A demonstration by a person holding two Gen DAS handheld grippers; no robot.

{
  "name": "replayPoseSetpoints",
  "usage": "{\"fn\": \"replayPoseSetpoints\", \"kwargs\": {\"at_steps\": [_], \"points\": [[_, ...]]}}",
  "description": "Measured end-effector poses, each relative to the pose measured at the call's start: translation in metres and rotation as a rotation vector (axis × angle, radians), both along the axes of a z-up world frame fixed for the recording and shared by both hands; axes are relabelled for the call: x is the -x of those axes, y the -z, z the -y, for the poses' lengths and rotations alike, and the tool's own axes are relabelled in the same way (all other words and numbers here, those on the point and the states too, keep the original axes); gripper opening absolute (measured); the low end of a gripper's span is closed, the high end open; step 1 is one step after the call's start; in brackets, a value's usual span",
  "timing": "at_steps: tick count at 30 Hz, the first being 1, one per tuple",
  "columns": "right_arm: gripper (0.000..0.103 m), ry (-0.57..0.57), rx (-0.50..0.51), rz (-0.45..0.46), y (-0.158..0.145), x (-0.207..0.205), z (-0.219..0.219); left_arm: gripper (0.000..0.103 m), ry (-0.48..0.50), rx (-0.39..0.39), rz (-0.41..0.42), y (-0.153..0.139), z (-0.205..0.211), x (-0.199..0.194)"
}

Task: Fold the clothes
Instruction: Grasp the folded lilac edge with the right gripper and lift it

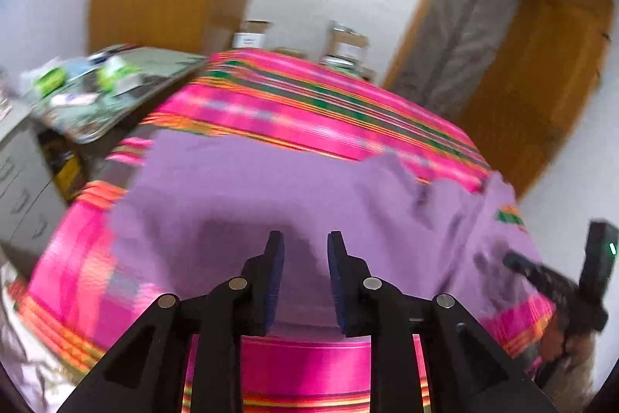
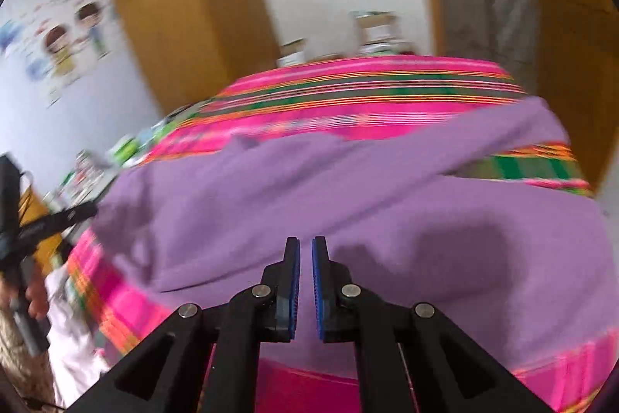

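Left wrist view: the left tool hangs over the near part of a purple garment, its jaws parted with nothing between the pads. The garment lies spread across a surface under a pink striped cloth, whether desk or bed I cannot tell. Its right side is rumpled, with a fold raised near the far right edge. At the right rim the right tool shows only as a dark blur. A cluttered side desk sits far left.

Right wrist view: the right tool has only a thin gap between its pads and holds nothing. The garment fills the middle, one long strip running to the far right.

Judging by this, the garment is being laid out between folds. The next move calls for picking an edge or sleeve and pinching it cleanly. Motion blur hides seams and hems, so the kind of garment is unclear.
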State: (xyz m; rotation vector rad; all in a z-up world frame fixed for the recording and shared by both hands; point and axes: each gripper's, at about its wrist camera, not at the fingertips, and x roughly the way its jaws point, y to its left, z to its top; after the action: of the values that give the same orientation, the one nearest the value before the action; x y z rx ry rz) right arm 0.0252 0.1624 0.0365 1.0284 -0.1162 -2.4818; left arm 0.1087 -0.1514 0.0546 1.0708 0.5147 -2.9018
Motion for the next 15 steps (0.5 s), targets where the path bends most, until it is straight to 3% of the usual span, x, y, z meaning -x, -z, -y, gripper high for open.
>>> {"fn": "replayPoseSetpoints", "kwargs": {"at_steps": [5, 13, 15], "points": [[0.014, 0.137, 0.016, 0.037, 0.006, 0.014, -0.048, 0.025, 0.147, 0.009, 0.003, 0.004, -0.047, 0.017], [0.021, 0.171, 0.073, 0.067, 0.006, 0.056, -0.062, 0.029, 0.269, 0.054, -0.021, 0.010, -0.088, 0.020], [0.029, 0.154, 0.065, 0.066, 0.006, 0.065, -0.057, 0.031, 0.265, 0.052, -0.018, 0.014, -0.090, 0.020]]}}
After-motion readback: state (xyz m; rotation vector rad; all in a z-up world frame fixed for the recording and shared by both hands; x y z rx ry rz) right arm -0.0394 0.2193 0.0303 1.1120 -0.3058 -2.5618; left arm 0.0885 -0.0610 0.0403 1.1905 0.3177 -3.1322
